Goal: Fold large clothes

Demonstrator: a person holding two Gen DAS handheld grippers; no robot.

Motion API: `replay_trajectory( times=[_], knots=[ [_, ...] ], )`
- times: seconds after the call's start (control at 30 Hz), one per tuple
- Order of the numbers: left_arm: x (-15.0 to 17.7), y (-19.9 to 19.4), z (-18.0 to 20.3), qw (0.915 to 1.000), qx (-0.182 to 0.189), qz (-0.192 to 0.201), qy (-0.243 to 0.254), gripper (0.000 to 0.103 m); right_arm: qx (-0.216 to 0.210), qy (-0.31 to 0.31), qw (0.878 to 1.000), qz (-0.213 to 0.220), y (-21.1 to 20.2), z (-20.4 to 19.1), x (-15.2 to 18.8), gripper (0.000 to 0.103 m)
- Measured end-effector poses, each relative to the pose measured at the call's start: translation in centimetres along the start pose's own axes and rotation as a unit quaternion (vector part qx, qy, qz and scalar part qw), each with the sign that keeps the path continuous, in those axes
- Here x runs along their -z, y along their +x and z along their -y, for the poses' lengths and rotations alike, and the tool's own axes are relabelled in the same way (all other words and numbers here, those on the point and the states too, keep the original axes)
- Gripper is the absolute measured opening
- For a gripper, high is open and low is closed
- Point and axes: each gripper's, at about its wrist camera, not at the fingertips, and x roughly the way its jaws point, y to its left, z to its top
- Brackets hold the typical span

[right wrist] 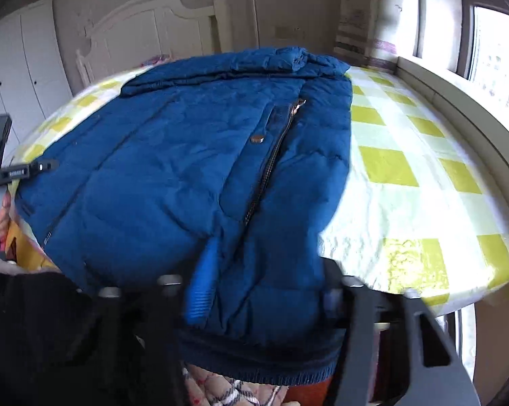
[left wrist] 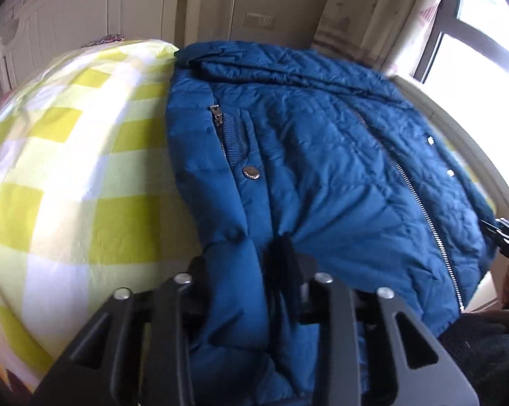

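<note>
A large blue quilted jacket (left wrist: 322,155) lies on a bed with a yellow-and-white checked sheet (left wrist: 68,169), its sleeves folded in and its hood at the far end. My left gripper (left wrist: 244,270) is shut on the jacket's near hem at the left side. In the right wrist view the same jacket (right wrist: 173,169) fills the middle, and my right gripper (right wrist: 261,291) is shut on the hem at its right side, near the ribbed waistband. The left gripper's body (right wrist: 14,172) shows at the left edge of that view.
A white headboard (right wrist: 153,30) stands behind the bed, with white wardrobes (right wrist: 21,67) to the left. A window with a sill (right wrist: 457,101) runs along the bed's right side. The checked sheet (right wrist: 406,169) lies bare to the right of the jacket.
</note>
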Motion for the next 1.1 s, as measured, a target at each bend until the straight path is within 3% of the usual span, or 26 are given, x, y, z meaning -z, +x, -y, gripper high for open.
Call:
replay_trajectory(
  times=[0.07, 0.1, 0.2, 0.3, 0.43, 0.57, 0.67, 0.8, 0.87, 0.93, 1.03, 1.1],
  knots=[
    [0.7, -1.1, -0.3, 0.9996, 0.017, 0.017, -0.016, 0.015, -0.014, 0.009, 1.000, 0.002, -0.3, 0.4, 0.0, 0.030],
    [0.8, -1.7, -0.4, 0.9993, 0.020, 0.022, -0.024, 0.015, -0.021, 0.015, 1.000, 0.006, -0.7, 0.7, 0.0, 0.024],
    [1.3, -4.5, -1.1, 0.9954, 0.066, 0.036, -0.060, 0.014, -0.064, 0.042, 0.997, 0.020, -2.6, 1.9, -0.1, 0.019],
    [1.4, -8.1, -1.2, 0.9899, 0.103, 0.059, -0.077, 0.012, -0.118, 0.052, 0.989, 0.071, -6.9, 2.6, -0.4, 0.015],
    [1.4, -13.4, -1.7, 0.9765, 0.157, 0.110, -0.099, 0.010, -0.162, 0.050, 0.975, 0.145, -12.9, 2.5, -1.6, 0.014],
    [0.9, -18.2, -2.2, 0.9573, 0.203, 0.174, -0.111, 0.010, -0.194, 0.050, 0.956, 0.214, -17.7, 2.3, -3.3, 0.014],
    [0.3, -22.0, -2.3, 0.9418, 0.232, 0.216, -0.111, 0.010, -0.205, 0.044, 0.944, 0.254, -20.7, 1.7, -4.7, 0.014],
    [-0.4, -26.2, -2.1, 0.9295, 0.249, 0.260, -0.083, 0.011, -0.206, 0.016, 0.930, 0.303, -24.5, 0.8, -6.2, 0.014],
    [-1.2, -26.5, -2.3, 0.9276, 0.251, 0.263, -0.085, 0.012, -0.205, 0.023, 0.928, 0.309, -24.2, 0.9, -7.5, 0.014],
    [-2.5, -25.5, -2.9, 0.9280, 0.255, 0.250, -0.104, 0.014, -0.195, 0.037, 0.934, 0.297, -22.4, 1.3, -9.5, 0.014],
    [-6.7, -20.0, -4.0, 0.9413, 0.238, 0.199, -0.132, 0.014, -0.173, 0.062, 0.952, 0.246, -17.5, 1.3, -12.8, 0.014],
    [-9.0, -14.8, -5.4, 0.9420, 0.235, 0.160, -0.178, 0.016, -0.156, 0.102, 0.963, 0.196, -11.6, 2.1, -15.4, 0.015]
  ],
)
